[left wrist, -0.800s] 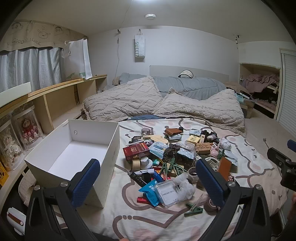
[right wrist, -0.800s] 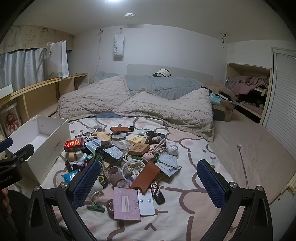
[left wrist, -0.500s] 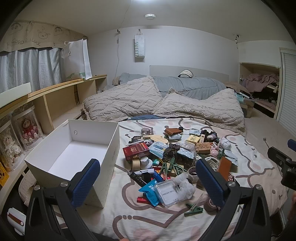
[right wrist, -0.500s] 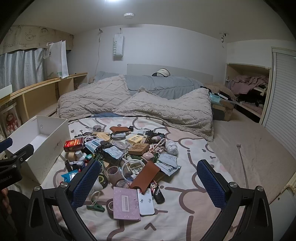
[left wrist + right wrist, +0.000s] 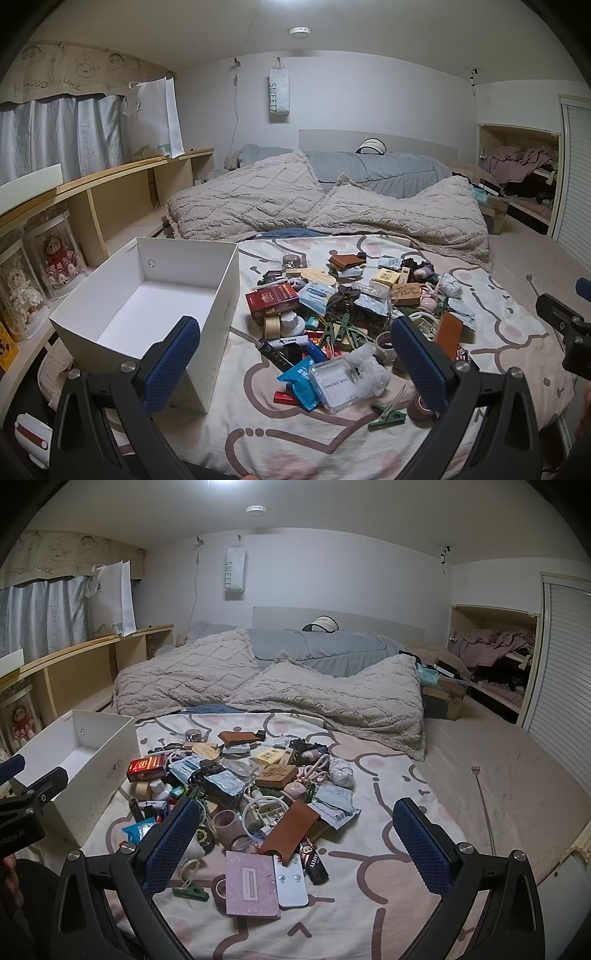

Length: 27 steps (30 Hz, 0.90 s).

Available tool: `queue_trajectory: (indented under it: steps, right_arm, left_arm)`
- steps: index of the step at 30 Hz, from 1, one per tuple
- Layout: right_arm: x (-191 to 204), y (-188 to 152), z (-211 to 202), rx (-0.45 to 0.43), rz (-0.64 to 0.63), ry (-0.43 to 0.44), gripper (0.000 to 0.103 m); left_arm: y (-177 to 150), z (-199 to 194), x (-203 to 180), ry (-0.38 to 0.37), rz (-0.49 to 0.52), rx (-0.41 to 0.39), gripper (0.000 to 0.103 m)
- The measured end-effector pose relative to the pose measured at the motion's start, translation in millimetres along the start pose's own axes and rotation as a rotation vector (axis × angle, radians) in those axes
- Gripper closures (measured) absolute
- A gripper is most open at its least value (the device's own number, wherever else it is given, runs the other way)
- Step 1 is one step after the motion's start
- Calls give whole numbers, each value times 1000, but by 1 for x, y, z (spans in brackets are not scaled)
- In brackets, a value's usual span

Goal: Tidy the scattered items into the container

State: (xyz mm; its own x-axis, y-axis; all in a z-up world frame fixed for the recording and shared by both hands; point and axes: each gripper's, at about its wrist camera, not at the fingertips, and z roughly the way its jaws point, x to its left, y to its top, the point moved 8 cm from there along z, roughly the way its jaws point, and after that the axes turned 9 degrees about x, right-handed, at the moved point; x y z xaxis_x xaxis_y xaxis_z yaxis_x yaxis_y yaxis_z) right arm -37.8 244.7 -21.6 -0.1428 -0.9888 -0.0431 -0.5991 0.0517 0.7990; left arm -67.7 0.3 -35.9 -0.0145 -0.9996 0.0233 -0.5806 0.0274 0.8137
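Overlapping clutter (image 5: pixel 258 782) hiding lower items

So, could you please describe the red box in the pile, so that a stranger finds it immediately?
Start from the white container on the left of the bed. At the pile's edge nearest it lies the red box, flat, touching neither gripper. It is the only large glossy red pack with gold print; a tape roll sits just in front.
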Motion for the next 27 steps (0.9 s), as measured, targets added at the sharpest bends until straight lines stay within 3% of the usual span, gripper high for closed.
queue_trajectory:
  steps: [27]
  right_arm:
    - [-8, 1, 4, 3, 24, -9, 0]
  left_arm:
    - [1, 9, 1, -13, -2, 13, 0]
